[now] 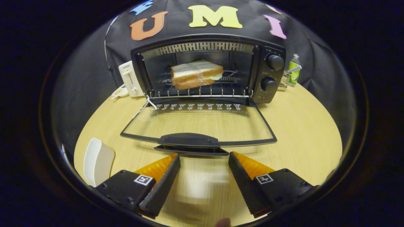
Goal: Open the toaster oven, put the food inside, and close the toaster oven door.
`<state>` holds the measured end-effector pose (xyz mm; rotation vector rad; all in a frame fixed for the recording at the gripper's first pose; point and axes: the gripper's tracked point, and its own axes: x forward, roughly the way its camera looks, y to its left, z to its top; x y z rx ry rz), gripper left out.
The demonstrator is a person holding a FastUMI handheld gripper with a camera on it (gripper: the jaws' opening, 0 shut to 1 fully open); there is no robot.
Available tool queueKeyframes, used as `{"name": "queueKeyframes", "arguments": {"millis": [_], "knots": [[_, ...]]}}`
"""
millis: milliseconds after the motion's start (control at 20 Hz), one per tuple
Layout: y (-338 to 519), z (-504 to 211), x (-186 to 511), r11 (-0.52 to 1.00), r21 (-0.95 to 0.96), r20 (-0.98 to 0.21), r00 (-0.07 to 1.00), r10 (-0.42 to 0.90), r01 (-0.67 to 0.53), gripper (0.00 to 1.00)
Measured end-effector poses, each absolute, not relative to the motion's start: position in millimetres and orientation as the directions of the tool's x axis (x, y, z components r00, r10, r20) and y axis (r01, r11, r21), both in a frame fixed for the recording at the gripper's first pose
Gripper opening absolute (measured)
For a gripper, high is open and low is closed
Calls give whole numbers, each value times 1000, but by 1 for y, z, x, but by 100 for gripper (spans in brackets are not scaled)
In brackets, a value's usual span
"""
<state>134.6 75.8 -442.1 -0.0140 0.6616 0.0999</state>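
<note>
Spread wide, gripper (204, 156) with fingers parted, gripping nothing, poised over pale wooden round table (303, 132), just short of black door handle (189, 140). Beyond the handle, black toaster oven (265, 63) facing the gripper, glass door (202, 123) folded down flat onto the table. Inside, on wire rack (202, 91), wrapped sandwich of brown bread (196, 74), long axis running across the oven's width. Left of the oven: white toaster (129, 78), lettering too small to read; nearer, white curved plate (98, 161). Right of the oven: small green-labelled bottle (294, 70).
</note>
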Motion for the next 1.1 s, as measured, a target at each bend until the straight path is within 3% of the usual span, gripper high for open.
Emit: {"name": "queueKeyframes", "arguments": {"millis": [700,1100], "knots": [[85,-269,204,988,3,-375,915,146,-156,100],[84,-139,171,981,33,-162,967,194,-191,100]]}}
